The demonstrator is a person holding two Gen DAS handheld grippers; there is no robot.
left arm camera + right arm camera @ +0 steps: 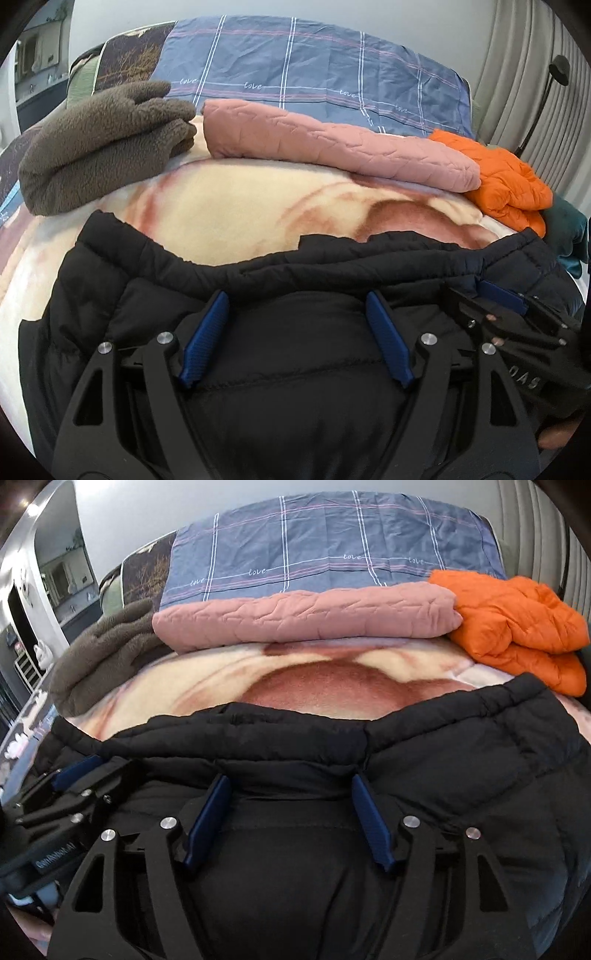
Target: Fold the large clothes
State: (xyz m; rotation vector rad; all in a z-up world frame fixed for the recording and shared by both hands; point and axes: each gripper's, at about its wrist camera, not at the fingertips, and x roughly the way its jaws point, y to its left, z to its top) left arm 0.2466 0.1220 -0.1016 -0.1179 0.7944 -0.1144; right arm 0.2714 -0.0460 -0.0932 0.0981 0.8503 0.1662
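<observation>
Across the lower frame, a black quilted puffer jacket point(295, 369) lay on a plush cream-and-rose blanket point(229, 206). Left gripper point(295, 299) and right gripper point(290, 781) both stood wide apart, holding nothing. Beyond lay folded brown fleece point(99, 158), pink quilting point(332, 147) and an orange puffer point(509, 181).

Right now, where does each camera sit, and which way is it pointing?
Left wrist: on the left gripper, looking forward over the black puffer jacket toward the pink quilt; its own blue fingers spread open, the right gripper at the right edge.
Right wrist: on the right gripper, facing the same way; open fingers, the left gripper at the left edge.
Shared: jacket, quilt, orange jacket, brown fleece.
</observation>
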